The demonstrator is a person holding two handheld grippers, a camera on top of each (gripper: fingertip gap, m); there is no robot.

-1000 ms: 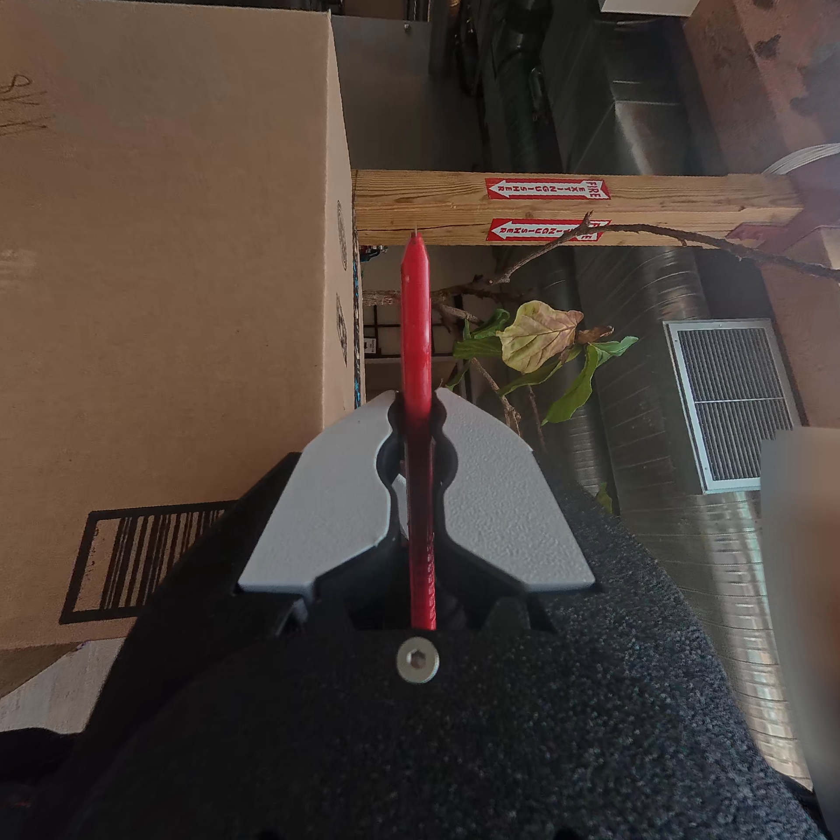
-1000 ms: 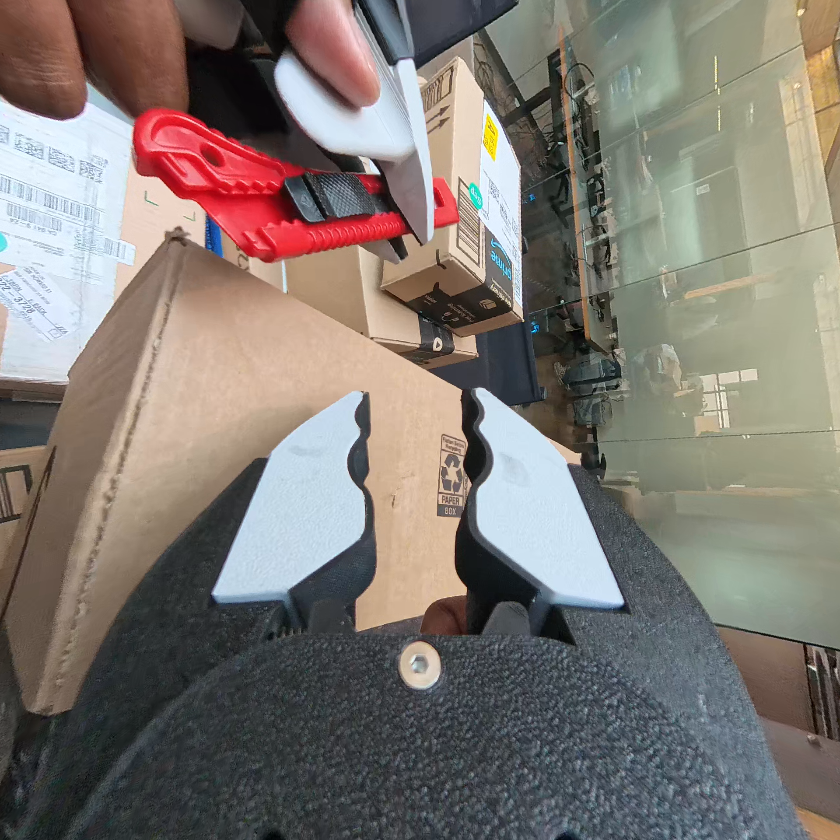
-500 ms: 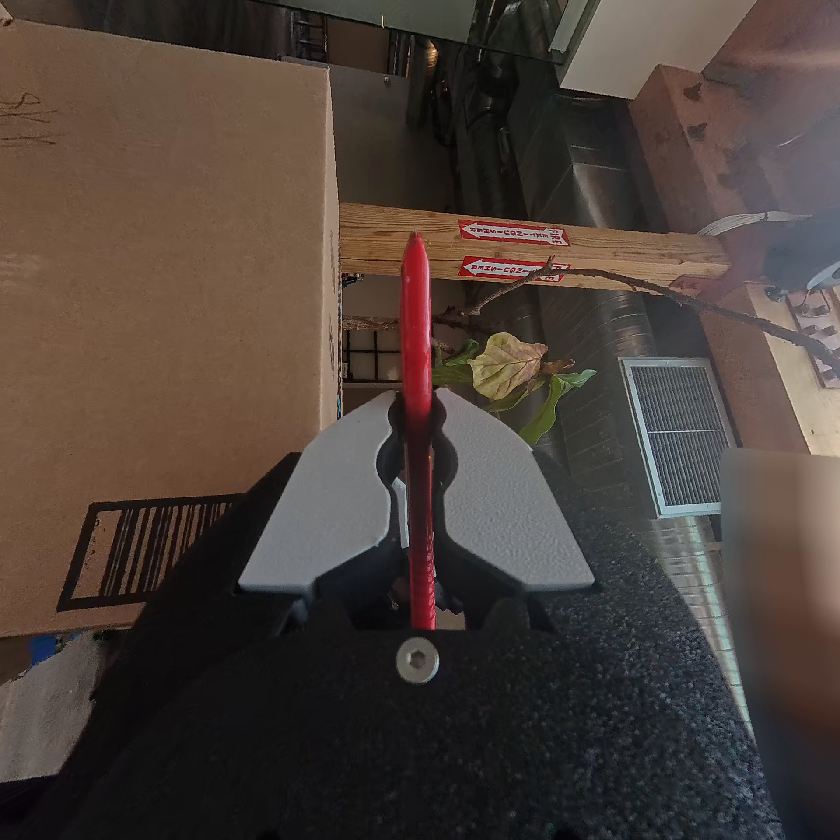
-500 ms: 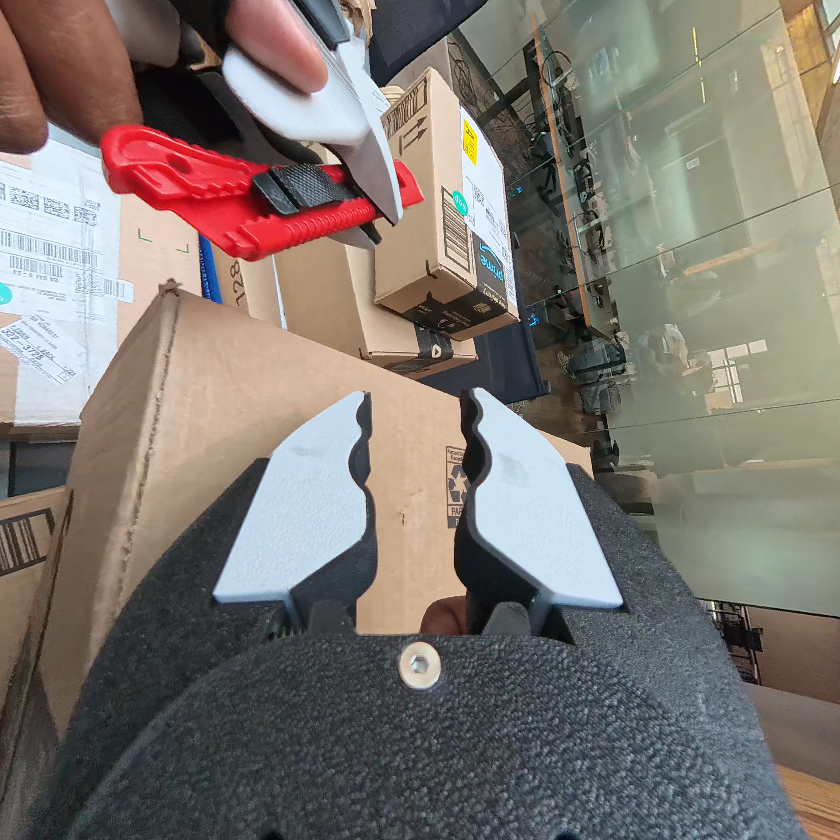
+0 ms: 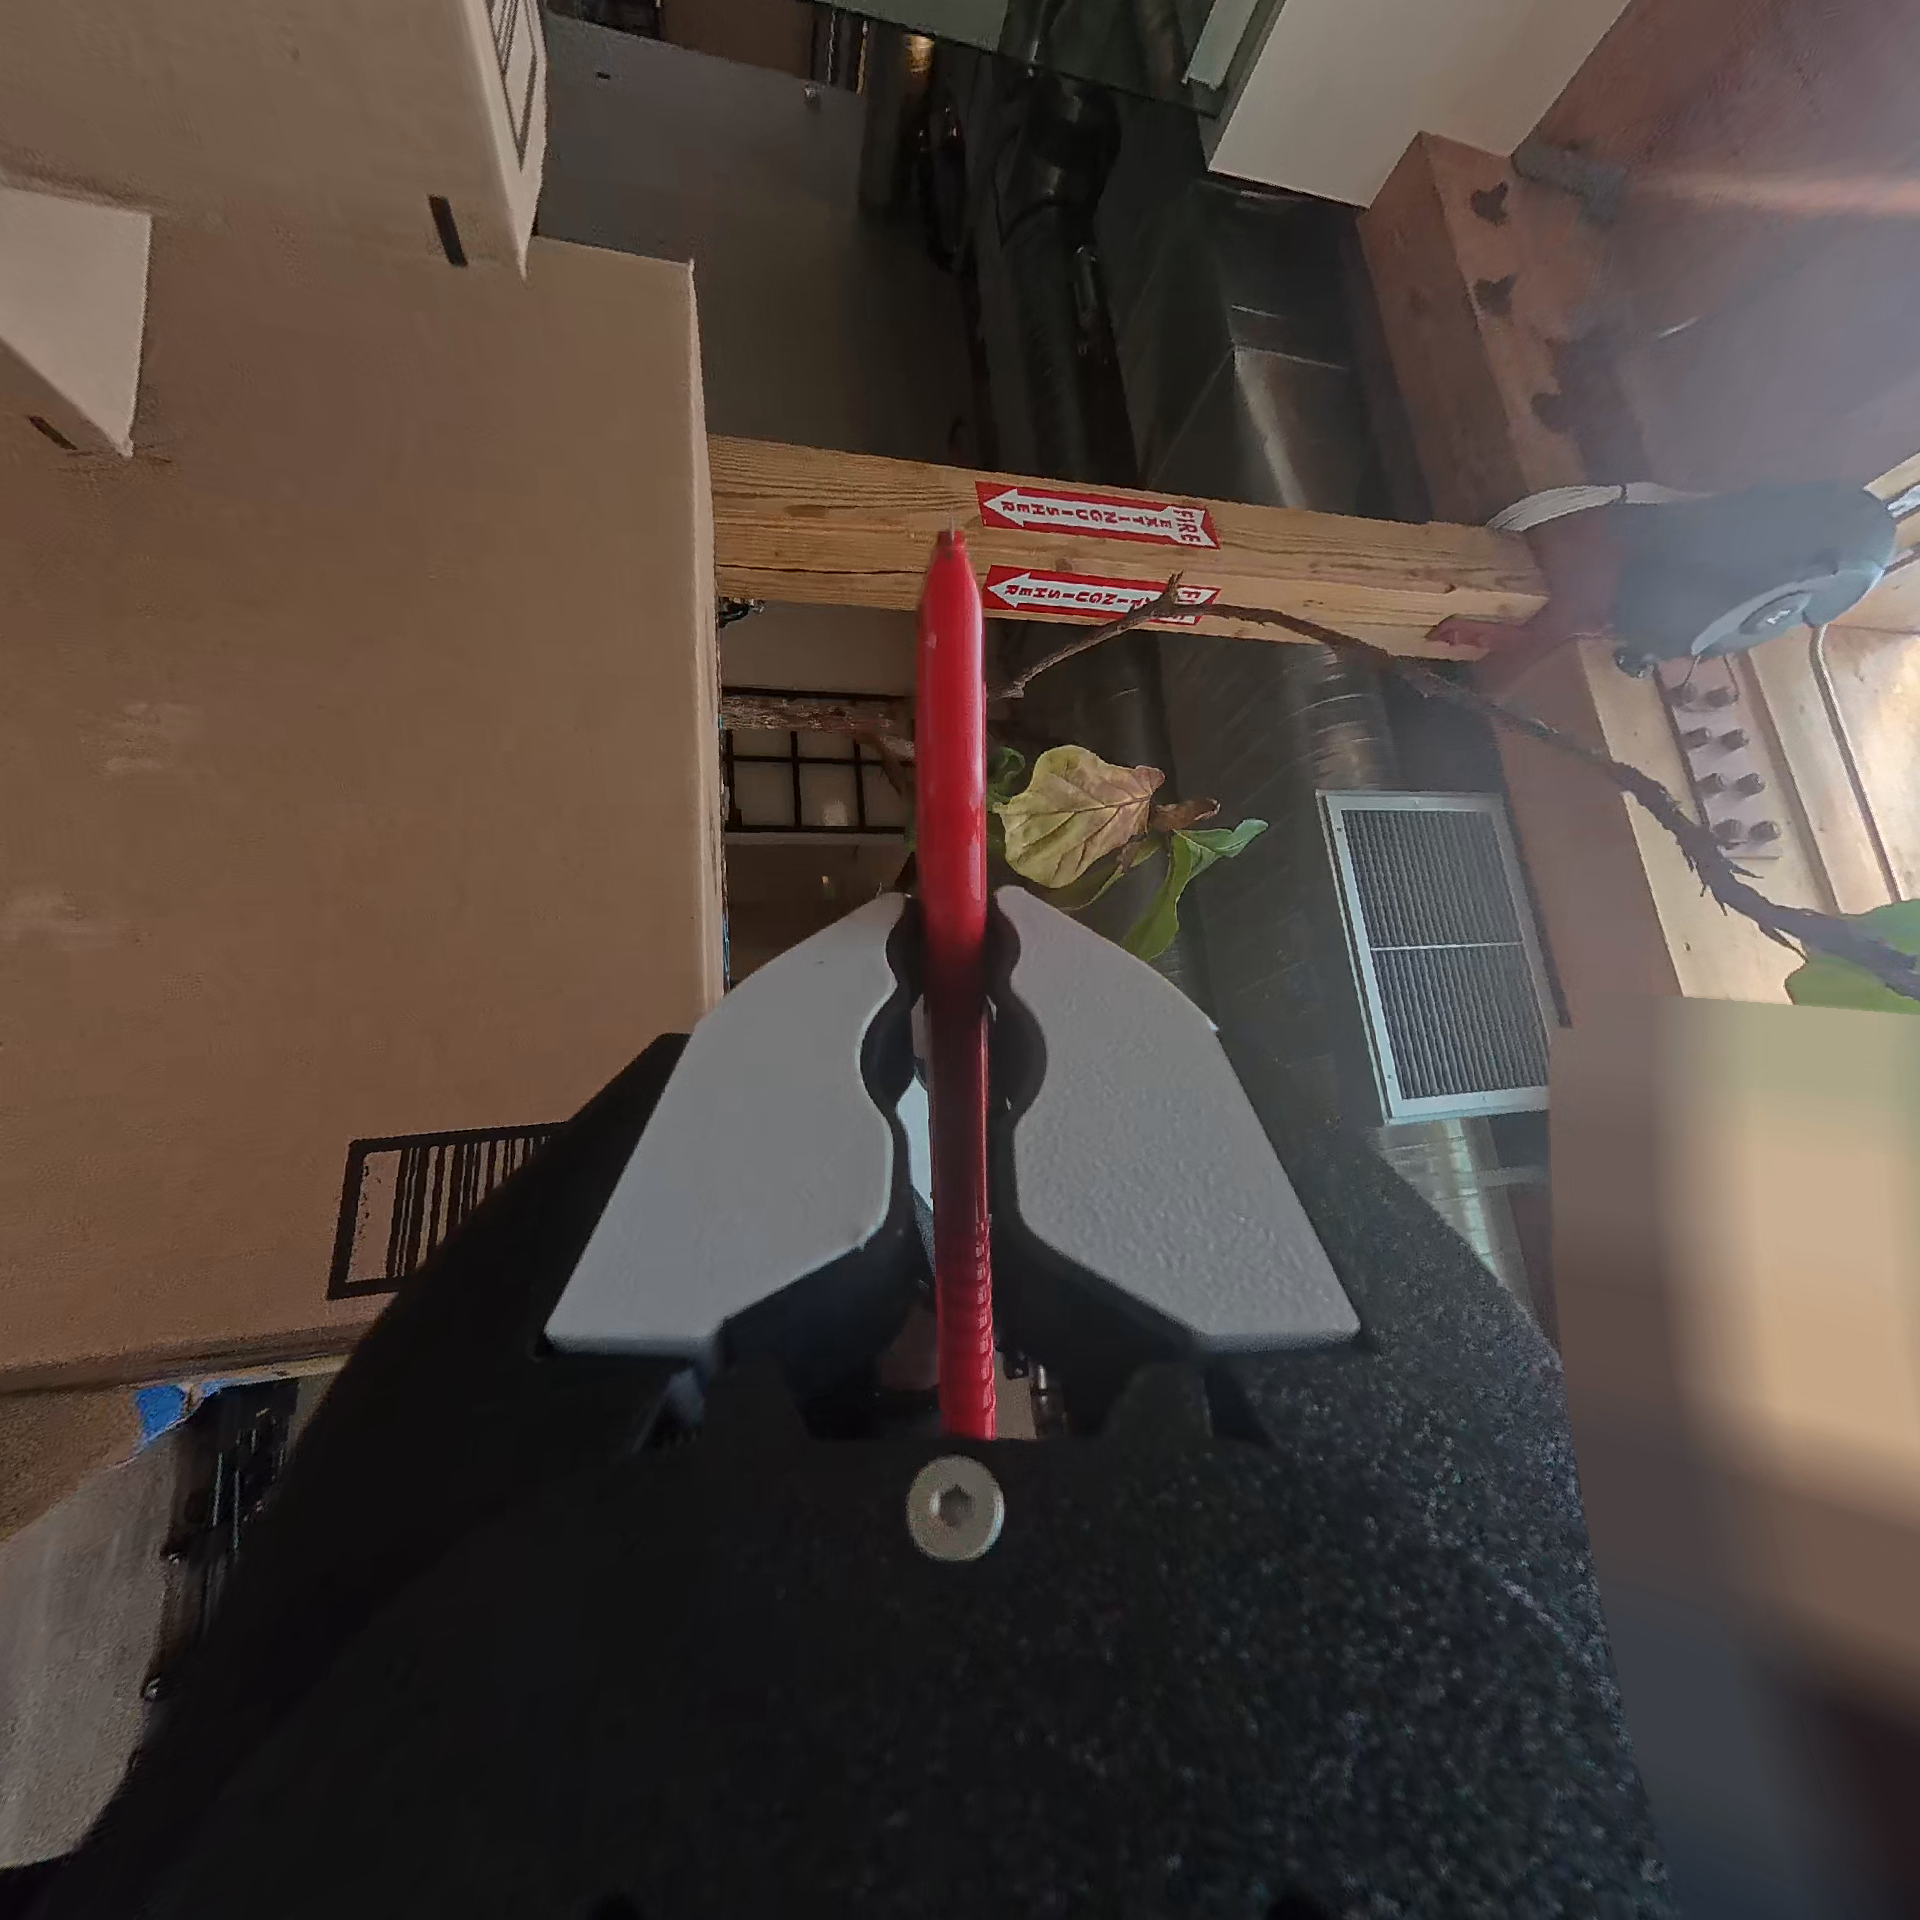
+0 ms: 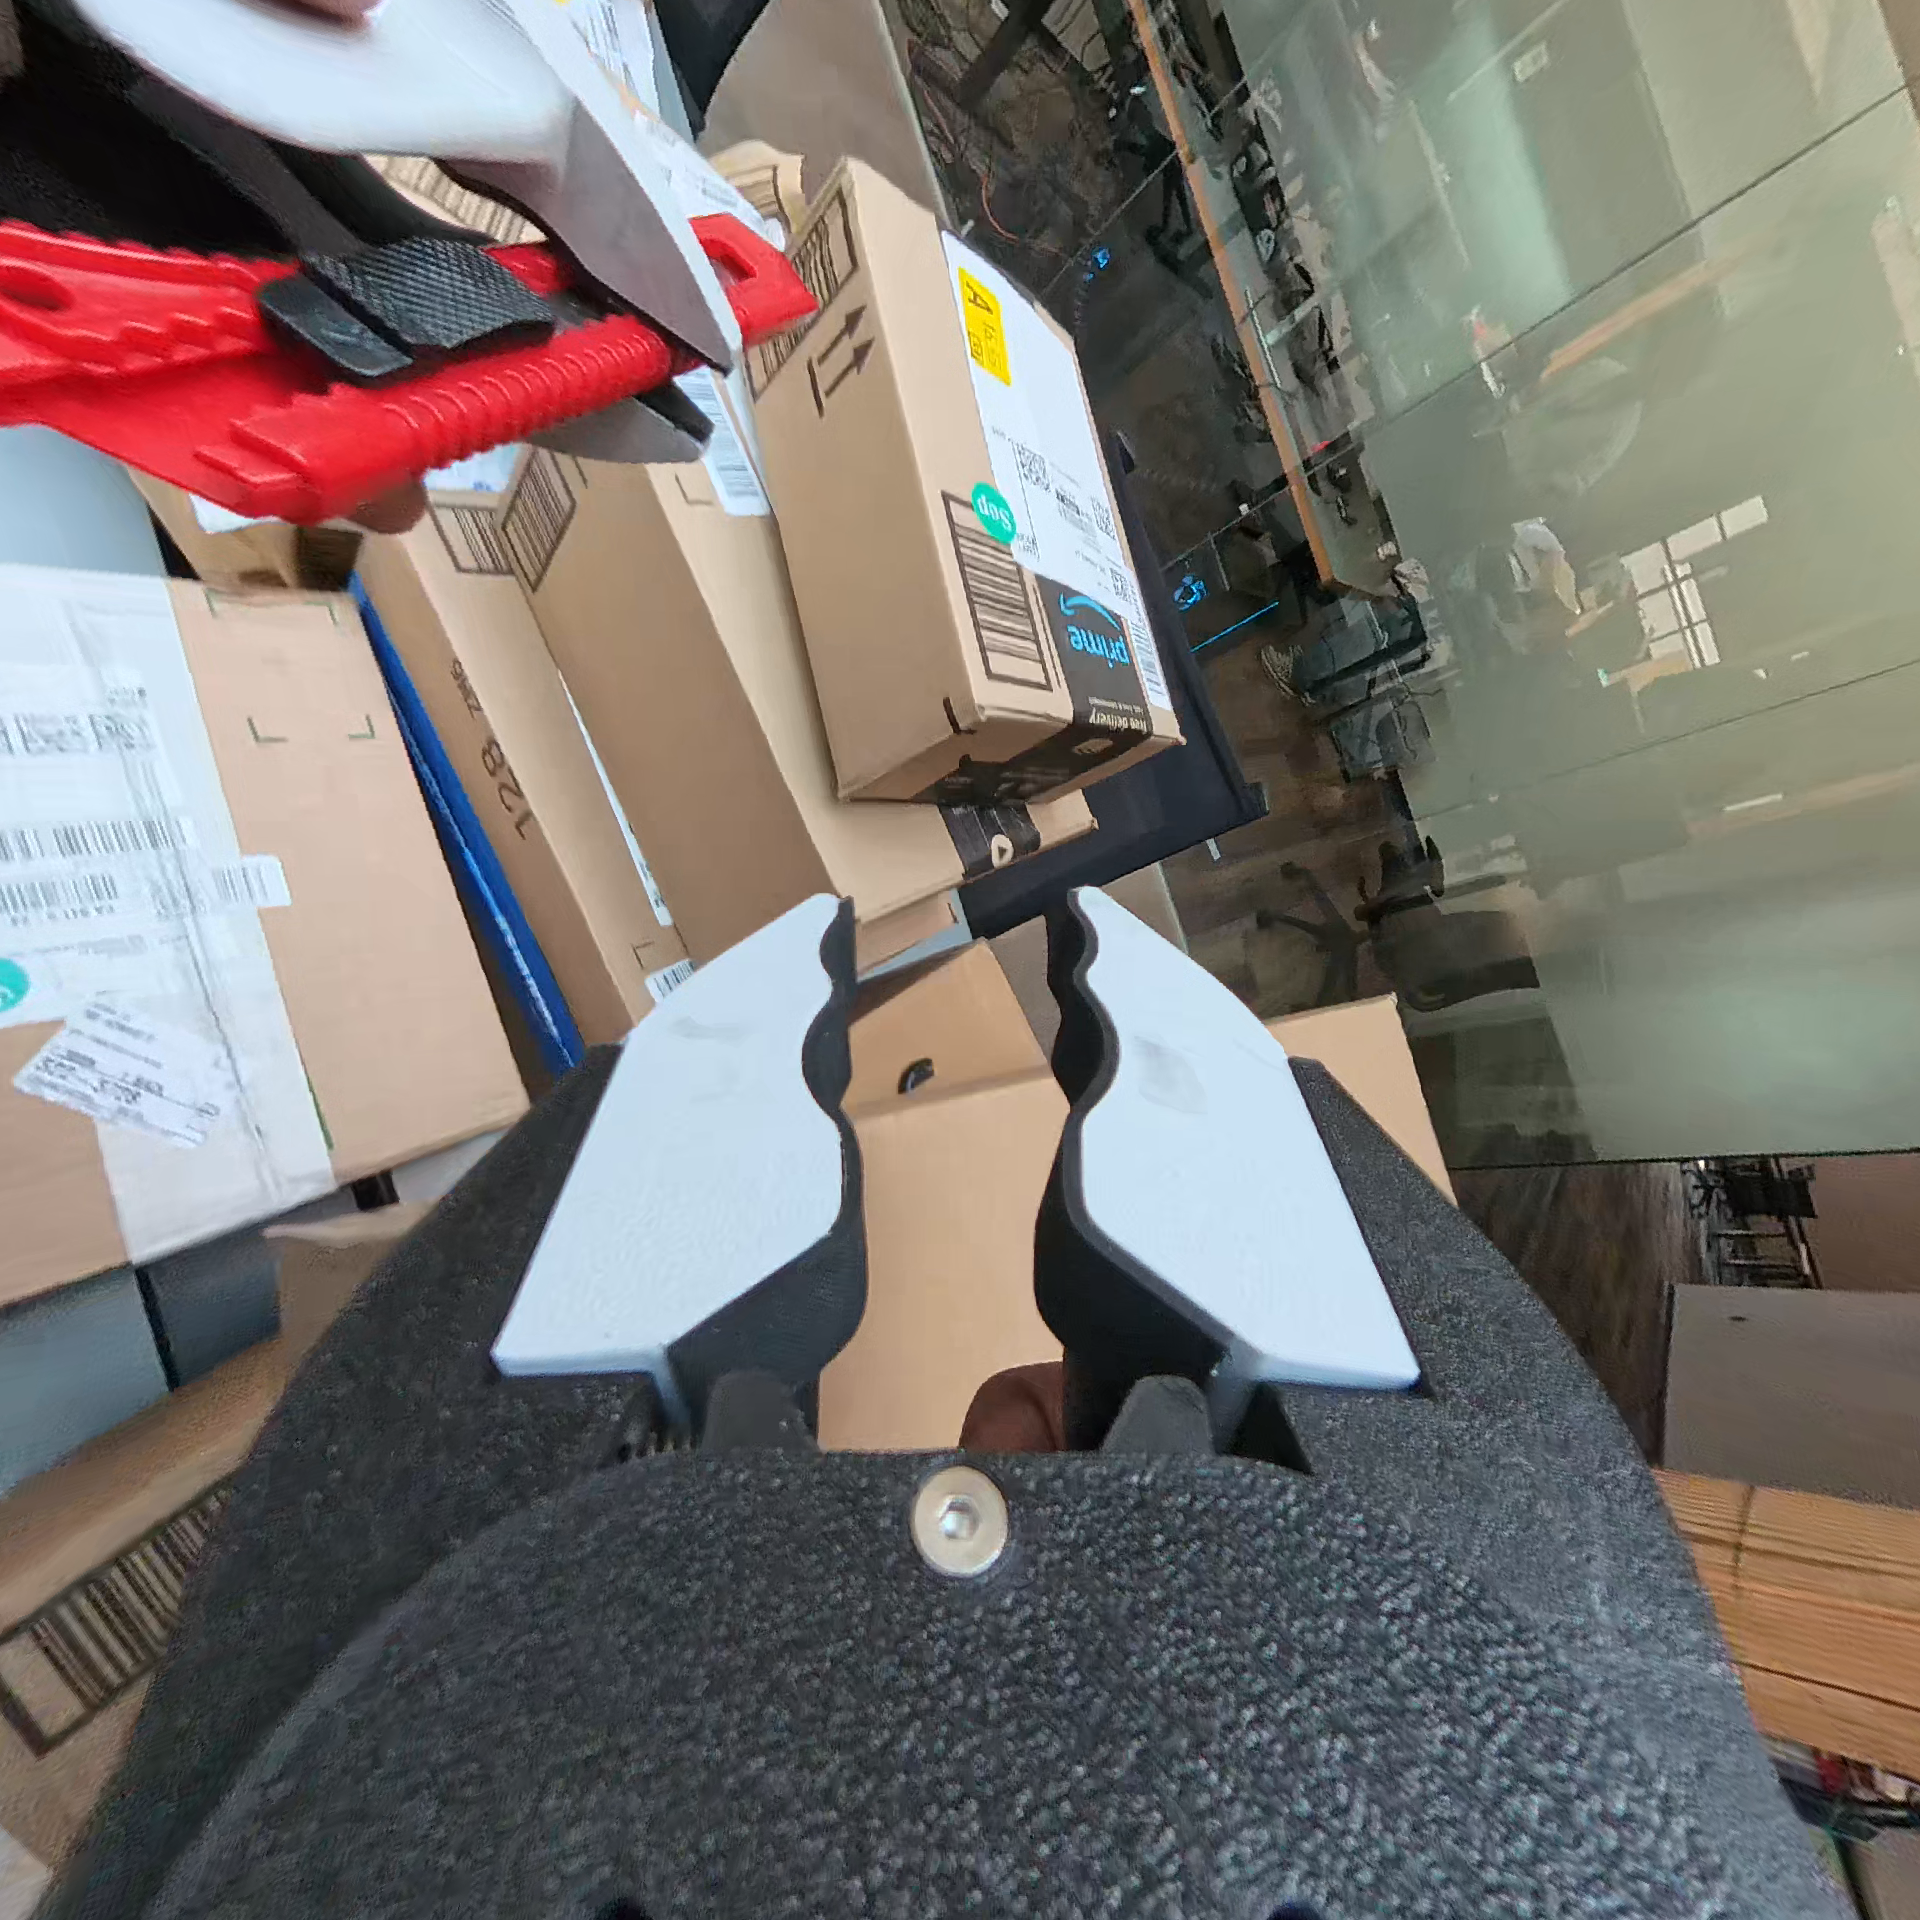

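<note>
My left gripper (image 5: 951,914) is shut on a red box cutter (image 5: 951,748), seen edge-on and sticking out forward past the fingertips. In the right wrist view the same red box cutter (image 6: 343,395), with a black slider, shows at the upper left, clamped in the left gripper (image 6: 665,343). My right gripper (image 6: 956,909) is open and empty. It hangs over a low cardboard box (image 6: 935,1164) whose top shows between its fingers.
Stacked cardboard boxes (image 6: 364,831) fill the left of the right wrist view, one with a white label (image 6: 935,499) on top. A glass wall (image 6: 1610,520) is at the right. The left wrist view shows a big cardboard box (image 5: 343,727), a wooden beam (image 5: 1299,561), a plant (image 5: 1081,810) and a vent (image 5: 1434,945).
The right gripper has moved off the near box and its jaws have opened wider. The box cutter in the left gripper has moved up and to the left in the right wrist view.
</note>
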